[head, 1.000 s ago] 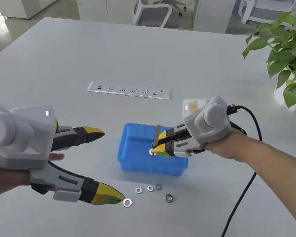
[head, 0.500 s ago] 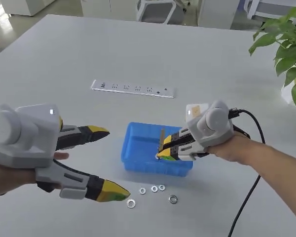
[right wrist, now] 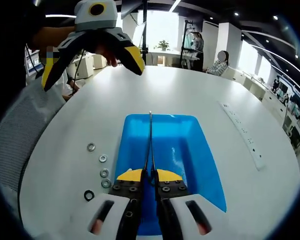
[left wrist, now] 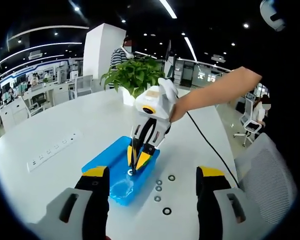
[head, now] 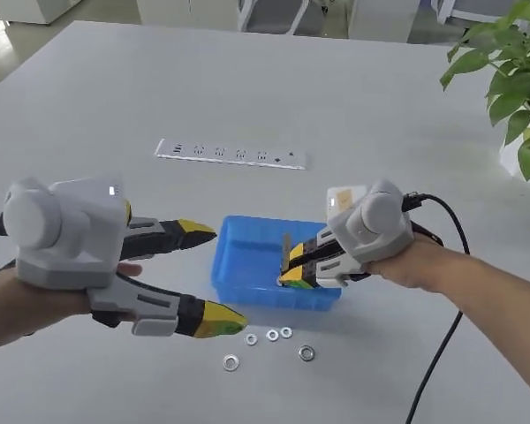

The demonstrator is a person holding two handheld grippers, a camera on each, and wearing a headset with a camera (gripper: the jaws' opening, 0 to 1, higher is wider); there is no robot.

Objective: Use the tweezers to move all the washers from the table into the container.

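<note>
Over blue container [head: 246,254], tweezers [right wrist: 150,142] in right gripper [head: 293,275], washers [head: 273,336] beside rim

Pale grey bench [head: 362,97] with a long white power strip [head: 231,153]; leafy green potted plant [head: 512,93] at its right edge; ceiling strip lights [left wrist: 166,7] overhead.

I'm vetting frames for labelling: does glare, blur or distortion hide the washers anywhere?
Head view: sharp, even light, washers clear. Left gripper view: fisheye bends the table, ceiling lamps flare, washers small but distinct. Right gripper view: far window blown out, washers sharp.
</note>
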